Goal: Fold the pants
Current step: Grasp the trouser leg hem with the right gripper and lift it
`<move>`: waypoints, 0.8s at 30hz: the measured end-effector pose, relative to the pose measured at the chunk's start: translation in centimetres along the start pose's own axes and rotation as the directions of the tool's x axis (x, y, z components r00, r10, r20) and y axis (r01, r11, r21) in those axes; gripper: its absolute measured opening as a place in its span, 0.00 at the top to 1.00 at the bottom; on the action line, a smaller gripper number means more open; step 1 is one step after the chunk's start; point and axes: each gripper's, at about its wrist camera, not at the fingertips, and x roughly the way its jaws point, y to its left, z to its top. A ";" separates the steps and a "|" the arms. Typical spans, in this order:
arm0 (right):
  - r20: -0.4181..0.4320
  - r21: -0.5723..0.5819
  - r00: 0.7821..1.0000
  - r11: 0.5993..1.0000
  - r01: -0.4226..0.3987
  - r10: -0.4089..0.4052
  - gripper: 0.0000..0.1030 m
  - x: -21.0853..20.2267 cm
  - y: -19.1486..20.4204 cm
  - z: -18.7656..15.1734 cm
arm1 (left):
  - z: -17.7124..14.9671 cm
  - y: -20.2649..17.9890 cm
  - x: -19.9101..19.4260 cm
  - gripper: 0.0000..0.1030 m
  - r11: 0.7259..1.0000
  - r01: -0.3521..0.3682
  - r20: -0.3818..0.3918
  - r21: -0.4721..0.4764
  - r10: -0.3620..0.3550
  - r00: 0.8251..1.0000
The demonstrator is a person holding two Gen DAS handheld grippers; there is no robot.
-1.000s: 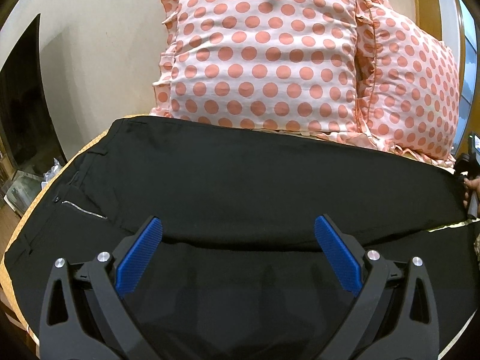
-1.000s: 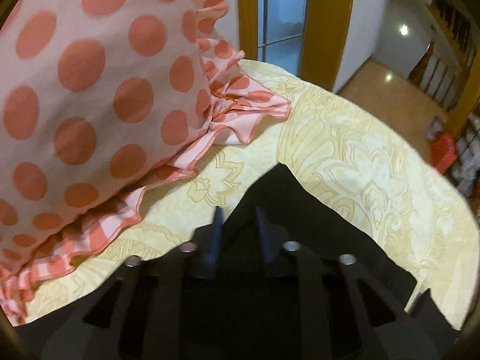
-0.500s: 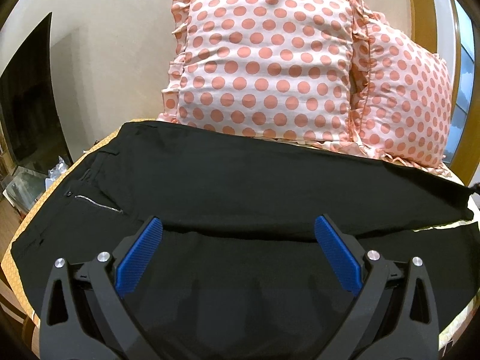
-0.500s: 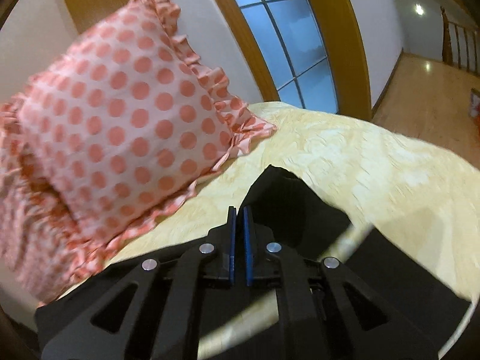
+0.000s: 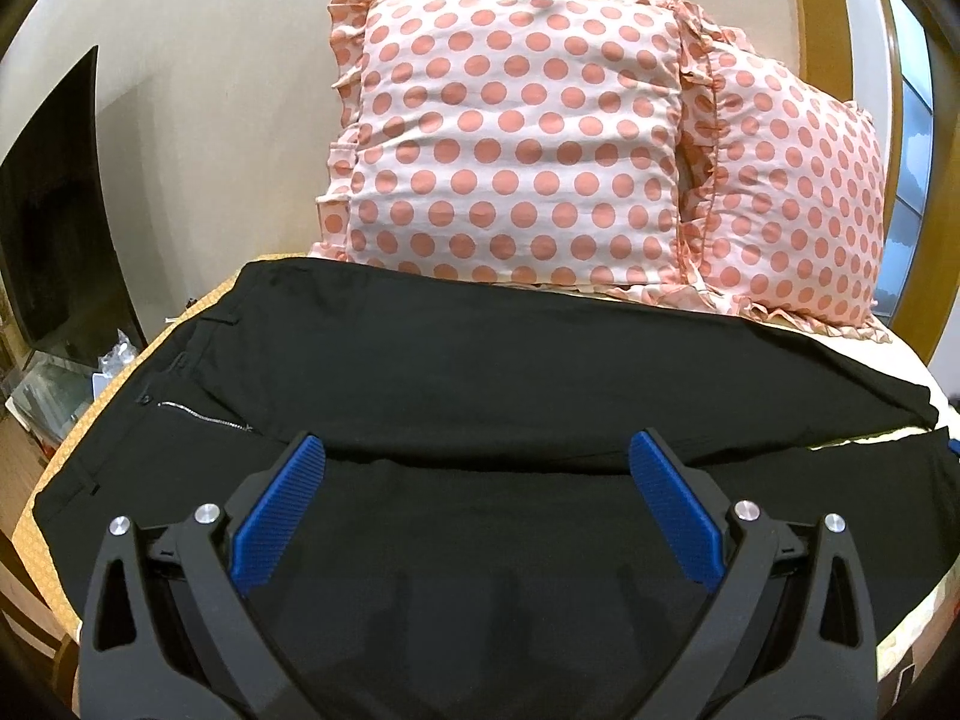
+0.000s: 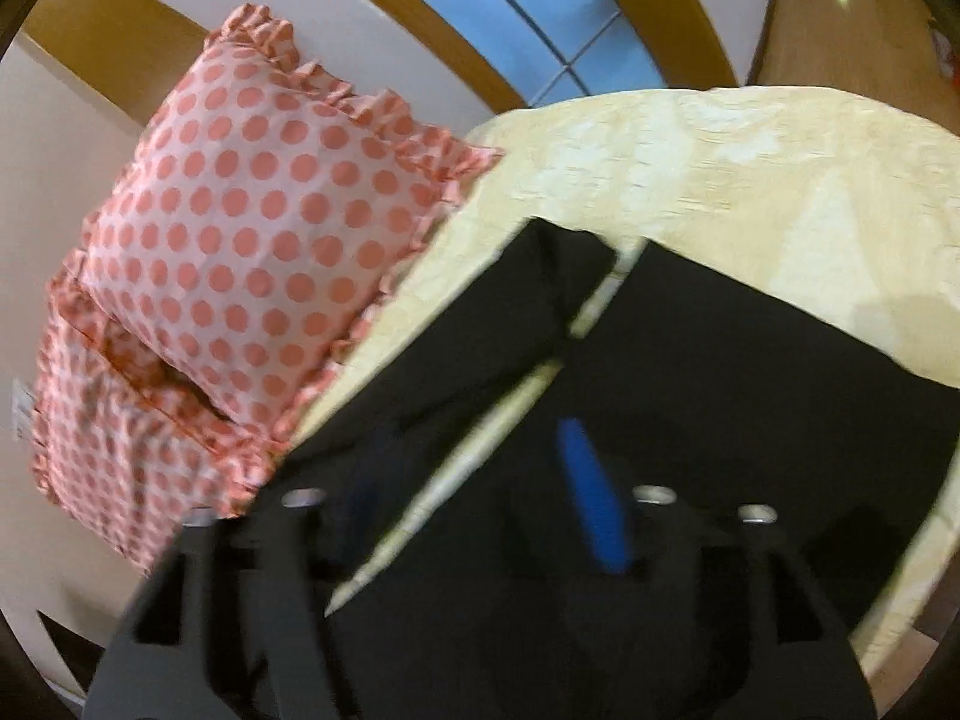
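The black pants point(image 5: 480, 384) lie spread flat across the bed point(image 6: 750, 180) in front of two dotted pillows point(image 5: 516, 138), waistband and zipper at one end, the legs side by side with a thin strip of bedcover showing between them near the hems. The left tool point(image 5: 477, 504) hovers wide and empty over the near leg, while the right tool point(image 6: 480, 498), blurred, is opening above the hem end with nothing between its jaws. For a clean fold, I would pinch the near leg's outer edge at both ends together and lay it squarely over the far leg.
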 end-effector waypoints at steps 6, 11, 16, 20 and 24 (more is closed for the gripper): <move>-0.118 0.052 0.982 0.989 -0.140 0.145 0.47 5.0 3.1 -0.1 | 0.0 0.0 0.1 0.02 1.000 -0.009 -0.007 0.002 0.009 1.000; -0.231 0.024 0.965 0.992 -0.125 0.127 0.49 9.2 5.6 -1.5 | -0.1 0.3 0.4 0.02 1.000 -0.017 -0.014 0.009 0.017 1.000; -0.210 0.033 0.975 0.997 -0.065 0.071 0.53 10.2 5.2 -1.7 | -0.3 0.7 0.9 0.02 1.000 -0.019 -0.027 -0.003 0.019 0.999; -0.123 0.153 0.991 0.988 -0.028 0.048 0.64 9.7 2.7 -0.1 | -0.4 0.9 1.1 0.02 1.000 -0.019 -0.031 -0.002 0.019 0.999; -0.014 0.239 1.000 0.971 0.020 -0.017 0.64 8.1 0.7 1.3 | -0.4 1.3 1.4 0.02 1.000 -0.022 -0.036 -0.012 0.021 0.999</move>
